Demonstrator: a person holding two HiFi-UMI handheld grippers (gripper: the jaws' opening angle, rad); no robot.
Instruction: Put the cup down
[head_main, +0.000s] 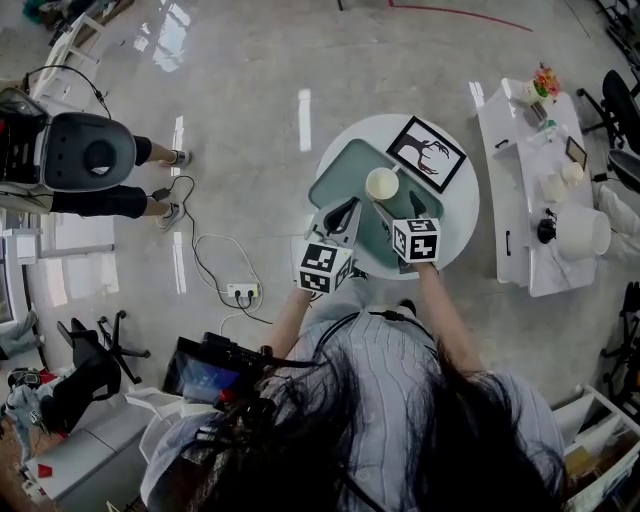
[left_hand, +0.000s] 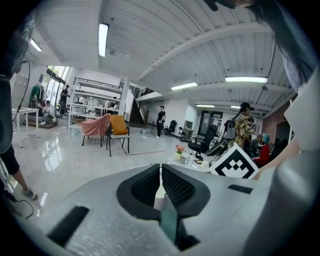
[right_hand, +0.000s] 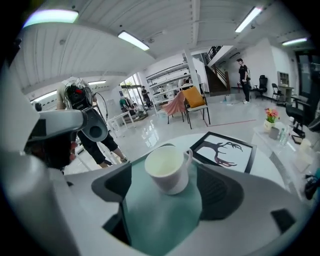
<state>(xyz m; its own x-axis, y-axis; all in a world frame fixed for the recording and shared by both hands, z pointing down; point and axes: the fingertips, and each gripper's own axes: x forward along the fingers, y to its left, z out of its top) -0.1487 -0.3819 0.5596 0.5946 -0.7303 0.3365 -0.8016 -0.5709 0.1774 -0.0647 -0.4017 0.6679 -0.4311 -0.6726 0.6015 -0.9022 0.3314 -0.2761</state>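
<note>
Sitting mid-frame, the cup (right_hand: 169, 169) looks light, probably breakable; grip its sides. Right tongs (right_hand: 169, 181) gape around it, left tongs (left_hand: 160, 183) closed.

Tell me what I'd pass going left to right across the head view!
person → power strip on the floor → left gripper → cup → framed picture → white side table
</note>
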